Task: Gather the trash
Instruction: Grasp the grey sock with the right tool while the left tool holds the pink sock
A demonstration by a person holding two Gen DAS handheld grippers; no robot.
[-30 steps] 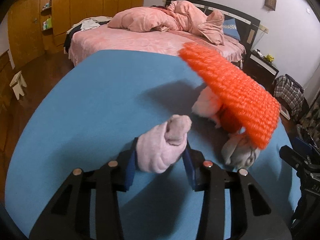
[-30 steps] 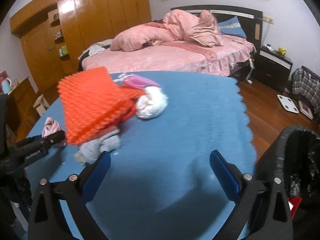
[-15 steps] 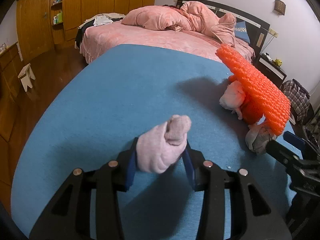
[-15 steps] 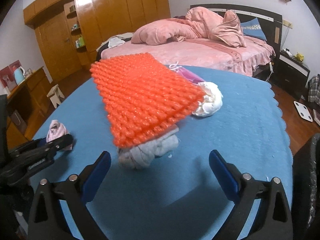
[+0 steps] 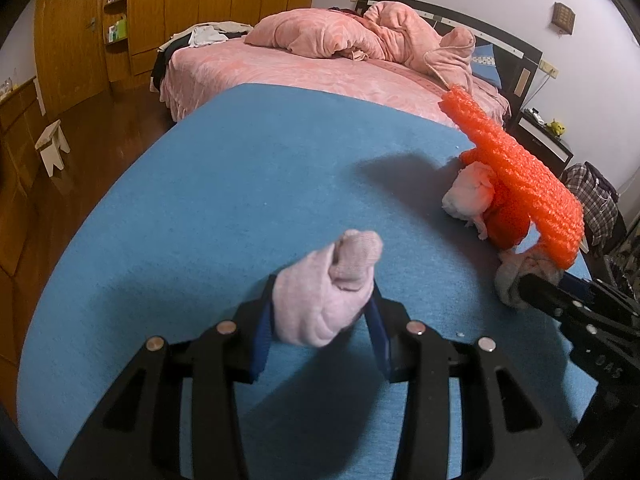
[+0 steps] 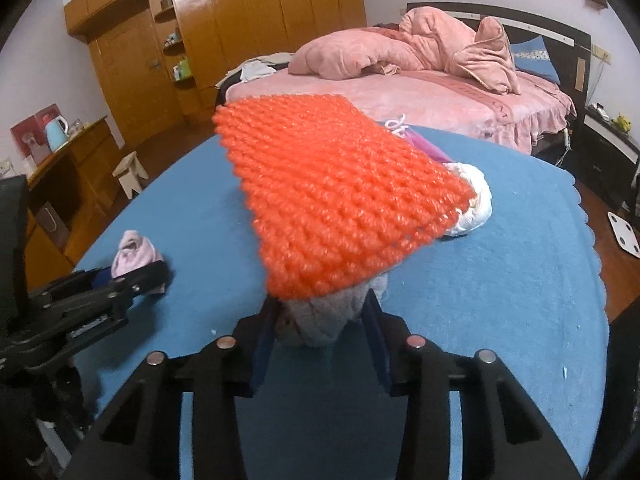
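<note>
Each tool (image 5: pixel 322 344) (image 6: pixel 320 338) is black plastic, with blue finger pads and round silver screws.

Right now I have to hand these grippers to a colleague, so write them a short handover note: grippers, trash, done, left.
Left gripper: shut on the pink wad, above the blue table.
Right gripper: shut on the grey wad, under the orange foam net.
On the table: white wad, beside the net.
Done: two wads gripped.
Left: bin both, then collect the net and white wad.
</note>
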